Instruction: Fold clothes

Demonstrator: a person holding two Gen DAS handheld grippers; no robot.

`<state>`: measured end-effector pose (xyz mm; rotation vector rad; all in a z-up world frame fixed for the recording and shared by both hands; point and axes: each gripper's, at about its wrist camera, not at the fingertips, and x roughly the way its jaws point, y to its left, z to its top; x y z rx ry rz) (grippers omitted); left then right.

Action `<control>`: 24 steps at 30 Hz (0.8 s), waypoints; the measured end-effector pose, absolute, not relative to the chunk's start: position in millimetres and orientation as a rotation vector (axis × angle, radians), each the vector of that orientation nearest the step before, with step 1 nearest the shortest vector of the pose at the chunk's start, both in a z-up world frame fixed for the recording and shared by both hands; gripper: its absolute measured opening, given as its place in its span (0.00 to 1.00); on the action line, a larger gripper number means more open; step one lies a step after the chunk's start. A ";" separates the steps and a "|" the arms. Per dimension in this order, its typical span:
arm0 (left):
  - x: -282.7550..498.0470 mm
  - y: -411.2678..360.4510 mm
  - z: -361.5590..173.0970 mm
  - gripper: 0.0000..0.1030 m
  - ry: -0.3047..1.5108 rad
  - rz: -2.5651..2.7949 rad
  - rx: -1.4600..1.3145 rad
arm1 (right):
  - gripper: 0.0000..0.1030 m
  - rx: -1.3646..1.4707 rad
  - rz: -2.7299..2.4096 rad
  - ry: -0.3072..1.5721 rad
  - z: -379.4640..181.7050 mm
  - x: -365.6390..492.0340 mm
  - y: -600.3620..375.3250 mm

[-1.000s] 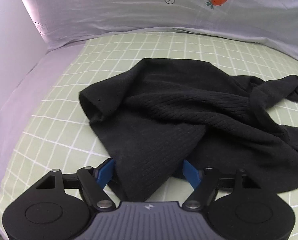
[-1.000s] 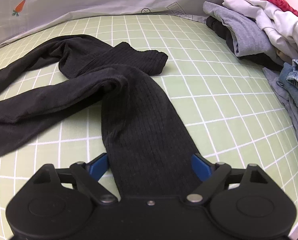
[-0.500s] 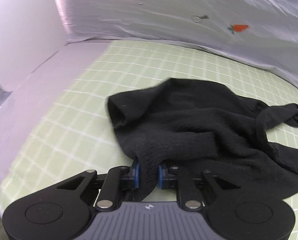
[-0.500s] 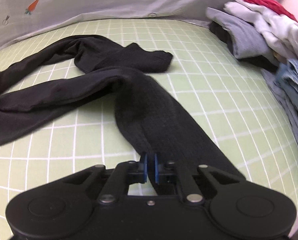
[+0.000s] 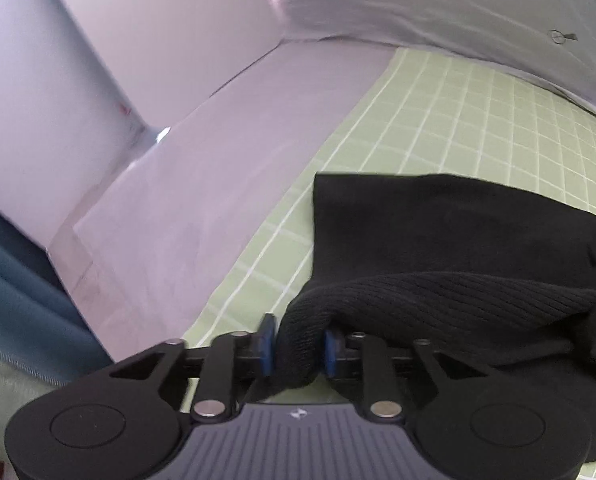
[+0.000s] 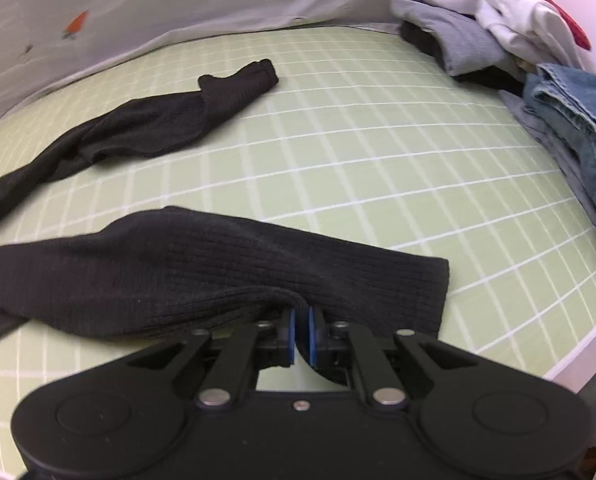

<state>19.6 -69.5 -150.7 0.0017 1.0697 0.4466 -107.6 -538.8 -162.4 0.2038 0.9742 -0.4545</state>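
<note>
The left tool (image 5: 296, 346) grips a bunched fold of the black ribbed knit garment (image 5: 458, 248), its jaws opening slightly. The right tool (image 6: 300, 336) is clamped on the garment's hem. The garment stretches ahead of both across the green checked bedsheet (image 6: 378, 160).

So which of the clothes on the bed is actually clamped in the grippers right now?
The black ribbed garment, spread over the green checked sheet. The right gripper pinches its edge. The grey, white-and-red and denim pieces lie untouched along the right side.
</note>
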 end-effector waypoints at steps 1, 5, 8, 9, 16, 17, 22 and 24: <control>18.3 -68.9 -150.7 0.40 1.071 0.443 -0.010 | 0.07 0.188 -0.449 0.976 -162.4 -108.2 -532.7; 7.9 -85.4 -143.8 0.72 1.024 0.399 -0.030 | 0.07 0.194 -0.465 0.965 -159.8 -110.0 -526.2; 0.3 -102.9 -139.9 0.76 0.983 0.344 -0.043 | 0.07 0.205 -0.475 0.953 -158.2 -110.2 -526.0; -1.6 -110.0 -139.7 0.77 0.974 0.340 -0.031 | 0.07 0.201 -0.476 0.948 -157.5 -110.4 -525.3; -0.4 -145.4 -153.3 0.82 0.977 0.247 0.084 | 0.07 0.166 -0.468 0.888 -141.4 -105.6 -529.0; -1.1 -148.6 -153.6 0.82 0.970 0.247 0.109 | 0.07 0.158 -0.463 0.880 -138.8 -103.7 -530.0; 2.9 -145.1 -150.1 0.82 0.950 0.307 0.142 | 0.07 0.113 -0.449 0.843 -126.4 -90.7 -532.6; 5.2 -134.8 -148.4 0.82 0.950 0.413 0.137 | 0.07 0.100 -0.442 0.835 -122.7 -83.5 -535.8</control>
